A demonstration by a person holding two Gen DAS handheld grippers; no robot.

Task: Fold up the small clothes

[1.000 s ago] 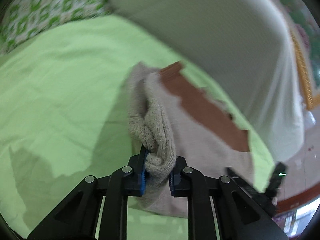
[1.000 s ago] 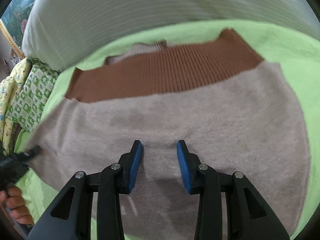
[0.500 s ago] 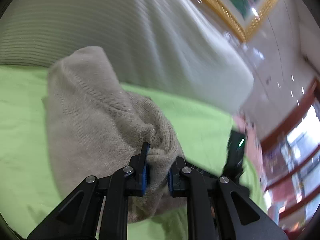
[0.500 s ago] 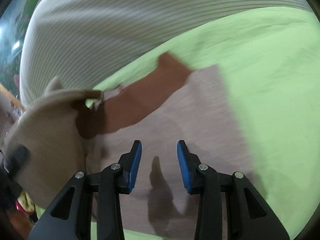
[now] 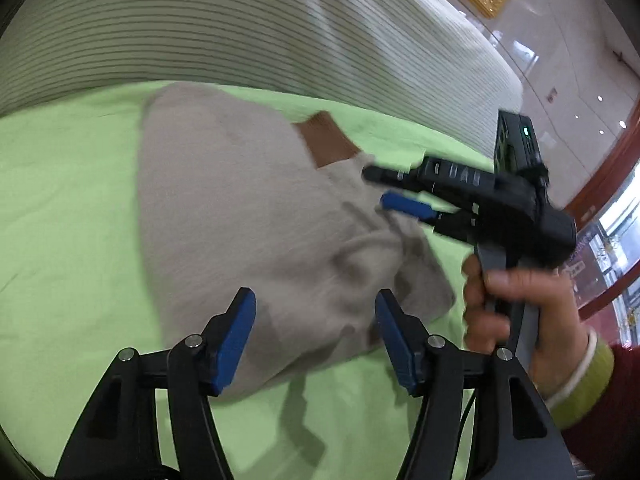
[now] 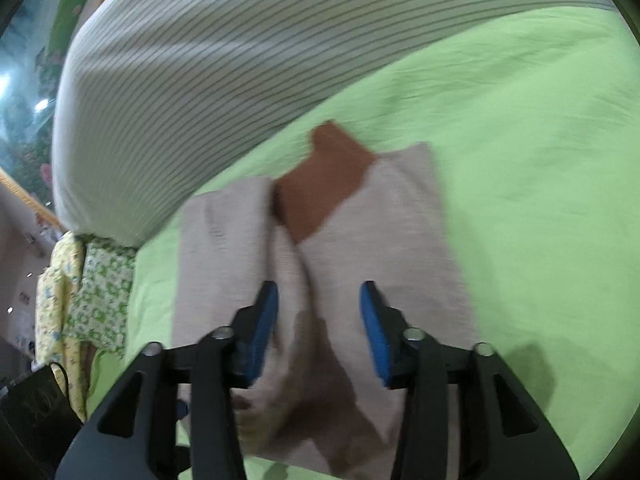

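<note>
The left tool (image 5: 312, 336) is hanging with its blue pads spread wide apart, gripping nothing, just above the near edge of the beige sweater (image 5: 248, 216). The right tool (image 6: 318, 330) is likewise standing with pads parted and nothing between them, hovering over the middle of the same sweater (image 6: 320, 248).

In the left wrist view the right tool (image 5: 404, 196) is reaching in from the side, its fingers pointing over the sweater's far corner, and the right hand (image 5: 516, 308) is wrapping around its handle, with a red sleeve and a yellow-green cuff at the wrist.

The sweater is lying on the green bedsheet (image 6: 520, 160), with one side flap folded over toward its middle and a patch of its brown ribbed band (image 6: 324, 184) showing at the far end. Whether either tool is touching the knit cannot be told through the blur.

Beyond the sweater, a striped grey cushion (image 6: 240, 60) is bordering the sheet. To the sweater's left, a green-and-yellow patterned cloth (image 6: 92, 292) is hanging at the sheet's edge.
</note>
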